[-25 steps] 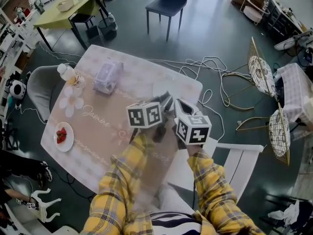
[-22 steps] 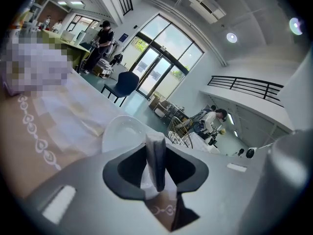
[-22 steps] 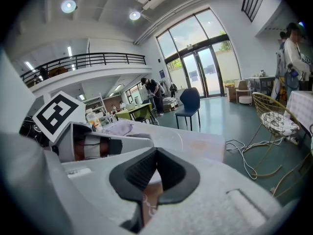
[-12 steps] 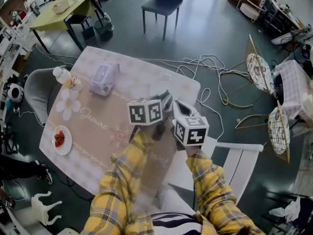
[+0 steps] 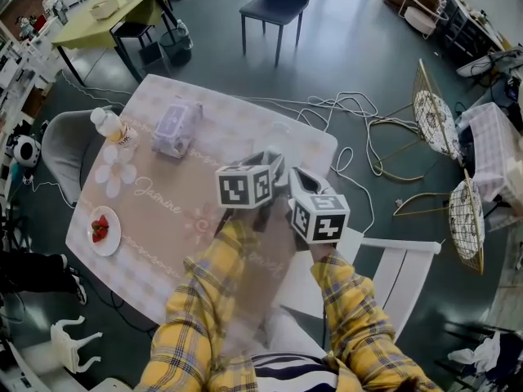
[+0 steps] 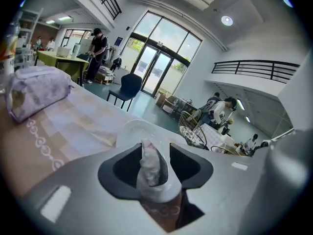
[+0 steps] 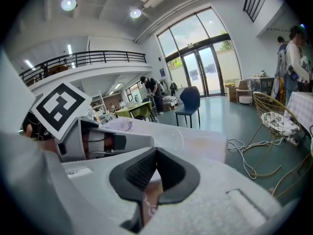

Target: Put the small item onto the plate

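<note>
We count 2 plates on the counter [image 5: 163, 211] — clear plate [image 6: 128, 131], strawberry plate [image 5: 115, 237]. The left fingers [image 6: 115, 173] have just spread, clear of 1 small white item [image 6: 152, 168] between them, near the clear plate; the right fingers [image 7: 134, 173] press together.

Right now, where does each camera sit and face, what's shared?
Head view: on the person's head, steeply down at table; sleeves, left gripper, right gripper show.
Left gripper view: on that gripper, toward glass doors; jaws have just been opening around small item.
Right gripper view: on its gripper, same heading; closed jaws, left gripper's cube show.
Shared: tissue pack, head and left gripper views.
</note>
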The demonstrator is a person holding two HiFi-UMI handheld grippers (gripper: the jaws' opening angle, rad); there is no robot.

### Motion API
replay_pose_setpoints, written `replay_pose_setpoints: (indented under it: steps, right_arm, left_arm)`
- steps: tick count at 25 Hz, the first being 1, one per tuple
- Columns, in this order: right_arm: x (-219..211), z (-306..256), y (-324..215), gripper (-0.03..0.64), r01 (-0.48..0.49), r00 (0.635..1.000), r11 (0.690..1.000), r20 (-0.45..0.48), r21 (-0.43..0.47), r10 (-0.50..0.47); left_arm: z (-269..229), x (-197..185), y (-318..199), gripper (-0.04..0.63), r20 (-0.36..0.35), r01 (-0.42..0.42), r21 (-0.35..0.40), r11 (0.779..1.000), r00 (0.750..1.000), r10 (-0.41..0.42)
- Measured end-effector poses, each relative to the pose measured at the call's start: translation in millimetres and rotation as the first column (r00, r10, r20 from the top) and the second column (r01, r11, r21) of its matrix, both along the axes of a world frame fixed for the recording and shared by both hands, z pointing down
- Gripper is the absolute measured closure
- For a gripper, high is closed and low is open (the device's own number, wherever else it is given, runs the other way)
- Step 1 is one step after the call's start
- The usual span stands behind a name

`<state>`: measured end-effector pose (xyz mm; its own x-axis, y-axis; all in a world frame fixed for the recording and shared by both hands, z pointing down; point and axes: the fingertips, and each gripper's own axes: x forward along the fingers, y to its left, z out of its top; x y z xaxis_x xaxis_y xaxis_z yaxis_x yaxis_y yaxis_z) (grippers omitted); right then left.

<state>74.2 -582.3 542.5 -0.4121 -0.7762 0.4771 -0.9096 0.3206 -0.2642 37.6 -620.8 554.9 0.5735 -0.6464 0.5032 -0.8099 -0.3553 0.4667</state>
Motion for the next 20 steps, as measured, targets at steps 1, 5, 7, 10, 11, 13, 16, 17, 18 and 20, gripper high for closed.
replay_pose_setpoints:
  steps: [1,5,7,10,11,13,16,17,18,20]
  right_arm:
    - [-0.1,0.7,0.6,0.618,0.000,1.000,1.000,-0.001,-0.002,0.000]
    - [-0.2,0.8,3.4,0.618,0.000,1.000,1.000,-0.005,0.001,0.000]
    - [1.3,0.8,4.8,0.618,-0.002,1.000,1.000,-0.008,0.002,0.002]
    - [3.7,1.0,8.8,0.618,-0.005,1.000,1.000,-0.006,-0.001,0.005]
    - [4.1,0.5,10.4,0.618,-0.004,1.000,1.000,-0.007,-0.001,0.004]
    - [4.1,-0.8,14.2,0.618,-0.001,1.000,1.000,-0.009,0.000,0.001]
    - [2.6,-1.8,22.1,0.618,0.002,1.000,1.000,-0.010,0.000,-0.002]
    - [1.8,-2.2,25.3,0.618,0.002,1.000,1.000,-0.010,0.000,-0.002]
    - [0.8,-2.9,28.8,0.618,0.003,1.000,1.000,-0.009,0.001,-0.003]
    - [-1.6,-5.9,35.8,0.618,0.004,1.000,1.000,-0.008,0.006,-0.004]
  left_arm:
    - [1.5,-3.0,-0.5,0.413,0.007,0.009,-0.001,1.000,1.000,-0.009]
    - [8.5,-14.1,1.5,0.382,0.039,0.051,-0.001,0.999,0.998,-0.051]
    - [5.6,-19.7,1.7,0.357,0.066,0.078,0.028,0.997,0.995,-0.080]
    - [2.0,-22.3,7.2,0.358,0.075,0.087,0.058,0.994,0.993,-0.092]
    - [0.4,-23.2,10.3,0.387,0.072,0.090,0.066,0.994,0.993,-0.095]
    - [-3.2,-26.4,17.3,0.481,0.071,0.101,0.081,0.992,0.992,-0.107]
    - [-4.6,-28.9,31.0,0.592,0.079,0.091,0.086,0.992,0.992,-0.098]
    - [-4.6,-28.5,36.8,0.594,0.076,0.082,0.085,0.993,0.993,-0.089]
    - [-4.8,-28.2,43.0,0.594,0.071,0.075,0.085,0.994,0.994,-0.081]
    - [-6.3,-28.3,55.4,0.594,0.065,0.063,0.087,0.994,0.995,-0.069]
